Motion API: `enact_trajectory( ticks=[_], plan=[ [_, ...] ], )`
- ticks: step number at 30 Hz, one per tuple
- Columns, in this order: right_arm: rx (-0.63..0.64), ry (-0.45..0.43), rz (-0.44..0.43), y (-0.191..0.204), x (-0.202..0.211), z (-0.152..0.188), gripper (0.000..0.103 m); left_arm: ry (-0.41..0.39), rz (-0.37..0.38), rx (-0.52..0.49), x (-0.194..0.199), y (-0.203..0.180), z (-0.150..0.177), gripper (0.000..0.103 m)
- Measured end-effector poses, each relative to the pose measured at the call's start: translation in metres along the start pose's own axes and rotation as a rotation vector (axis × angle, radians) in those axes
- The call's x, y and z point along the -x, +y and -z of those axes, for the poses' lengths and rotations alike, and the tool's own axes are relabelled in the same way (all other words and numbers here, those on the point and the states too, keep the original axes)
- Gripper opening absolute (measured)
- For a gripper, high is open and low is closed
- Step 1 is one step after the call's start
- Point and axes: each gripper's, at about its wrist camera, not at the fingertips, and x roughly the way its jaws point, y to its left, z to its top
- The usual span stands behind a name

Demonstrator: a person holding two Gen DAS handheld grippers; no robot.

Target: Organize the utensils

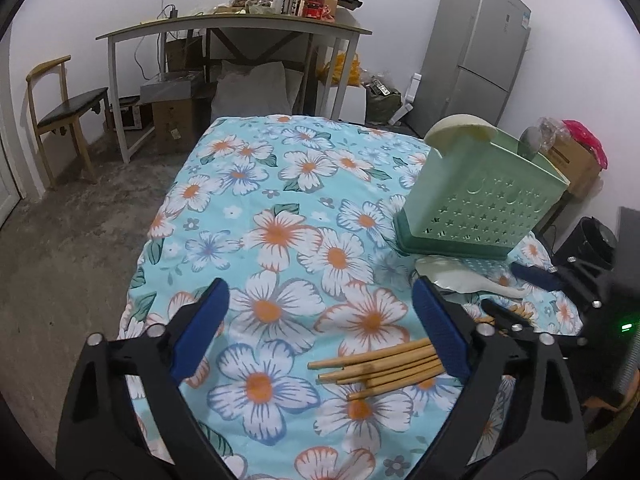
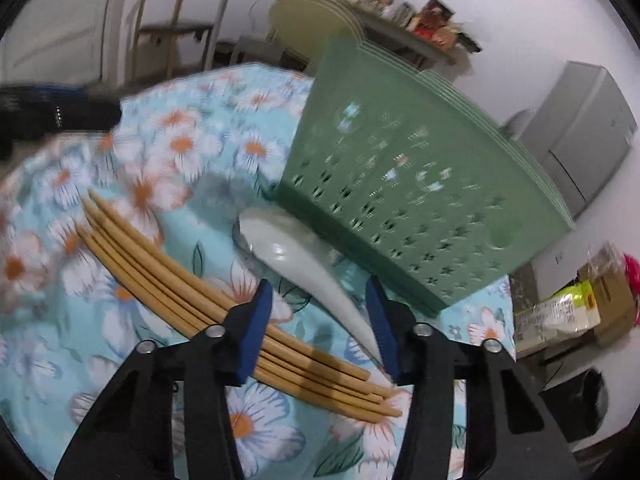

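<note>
Counted on the floral cloth [image 1: 280, 184]: six bamboo chopsticks [image 1: 380, 368], one white ceramic spoon [image 2: 304, 264], one green perforated utensil holder [image 1: 480, 200], two grippers.

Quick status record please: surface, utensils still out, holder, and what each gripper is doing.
surface: table under a blue floral cloth
chopsticks: bundle of bamboo chopsticks lying loose on the cloth
spoon: white ceramic spoon on the cloth beside the holder's base
holder: green perforated plastic utensil holder, upright
left gripper: open, empty, chopsticks beside one of its fingers
right gripper: half open around the spoon's handle, one of its fingers at the handle, grip unclear
</note>
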Motion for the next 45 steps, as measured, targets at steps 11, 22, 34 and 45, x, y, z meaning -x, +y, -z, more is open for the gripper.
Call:
enact_trajectory(
  ticks=[11, 22, 34, 45],
  plan=[
    [0.148, 0.014, 0.062, 0.024, -0.018, -0.010, 0.018, 0.009, 0.036, 0.008, -0.010, 0.004, -0.001, 0.074],
    [0.138, -0.006, 0.101, 0.015, -0.014, -0.023, 0.013, 0.009, 0.060, -0.008, -0.014, 0.002, -0.003, 0.074],
    [0.132, -0.066, 0.163, 0.014, -0.015, -0.035, 0.004, 0.001, 0.087, -0.037, -0.011, -0.002, -0.002, 0.063],
    [0.029, -0.155, 0.172, 0.000, 0.048, -0.020, 0.003, -0.026, 0.211, -0.220, -0.013, -0.044, 0.006, 0.043]
  ],
)
